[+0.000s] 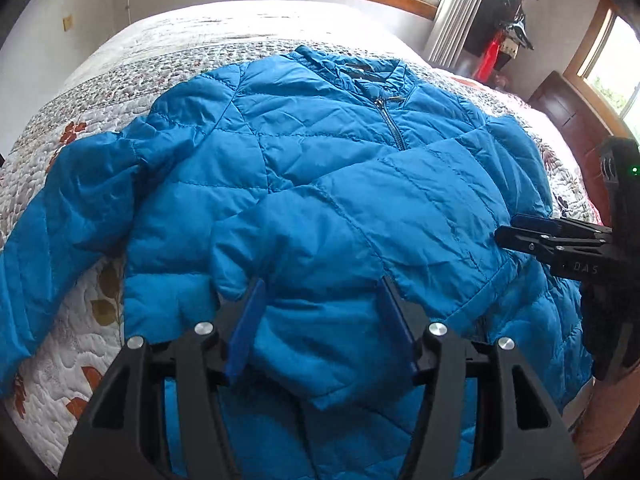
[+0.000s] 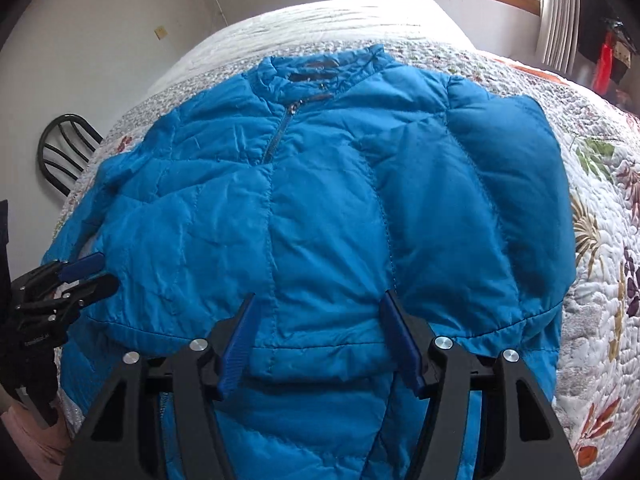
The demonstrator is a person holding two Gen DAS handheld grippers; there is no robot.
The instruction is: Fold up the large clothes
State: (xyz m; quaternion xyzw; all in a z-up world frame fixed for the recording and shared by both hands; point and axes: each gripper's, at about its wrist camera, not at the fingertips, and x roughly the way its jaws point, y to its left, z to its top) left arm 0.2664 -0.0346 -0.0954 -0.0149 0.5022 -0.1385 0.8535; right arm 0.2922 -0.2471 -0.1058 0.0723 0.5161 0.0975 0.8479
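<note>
Here, low in the left wrist view, the left gripper [image 1: 320,320] has its two blue-padded jaws standing apart, pointing down over the folded-over cuff end of a sleeve; the fabric sits between the pads, which do not appear to press on it. Low in the right wrist view, the right gripper [image 2: 320,332] is likewise spread, its pads straddling a puffy band of the hem without clamping it.

Both tools hover over the same garment: a blue quilted jacket [image 1: 340,152] lying front-up on a floral quilt [image 1: 76,344] that covers a bed. Its collar and zipper [image 1: 390,120] point toward the top of each frame, so its long axis runs away from the grippers, with the hem at the bottom of the frame nearest them.

In the left view, one sleeve [image 1: 72,208] stretches out to the lower left, still unfolded. The other sleeve [image 1: 400,208] already lies folded across the chest, slanting from the right shoulder down toward the left gripper.

Judging by this layout, the left gripper is the nearer one to the outstretched sleeve, which lies off to its left, so folding that sleeve inward would likely fall to it. The right gripper appears at the right edge of that view, beside the jacket's right side.
</note>
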